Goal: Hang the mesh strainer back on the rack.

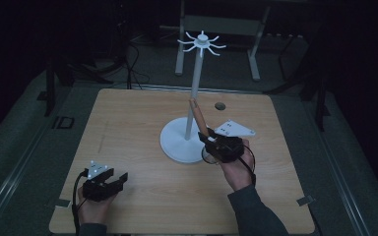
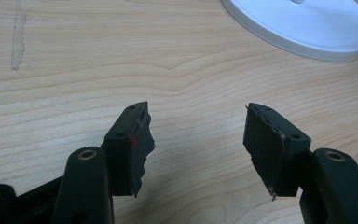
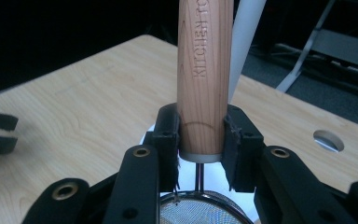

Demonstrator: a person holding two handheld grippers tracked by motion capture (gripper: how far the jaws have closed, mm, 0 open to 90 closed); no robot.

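The wooden handle point(image 3: 204, 79) of a small strainer point(image 3: 200, 210) is pinched by the right claw point(image 1: 211, 142), mid-frame beside the white stand point(image 1: 189, 125). It is not yet hung. The left claw point(image 1: 109, 181) is spread, lower left.

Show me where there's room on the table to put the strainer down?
Bare wood lies across the light wooden table's left half, between the white round-based hanging stand and the open left gripper. The near edge between both hands is free too. It is crowded by the stand's base, where the right gripper holds the wooden-handled mesh strainer.
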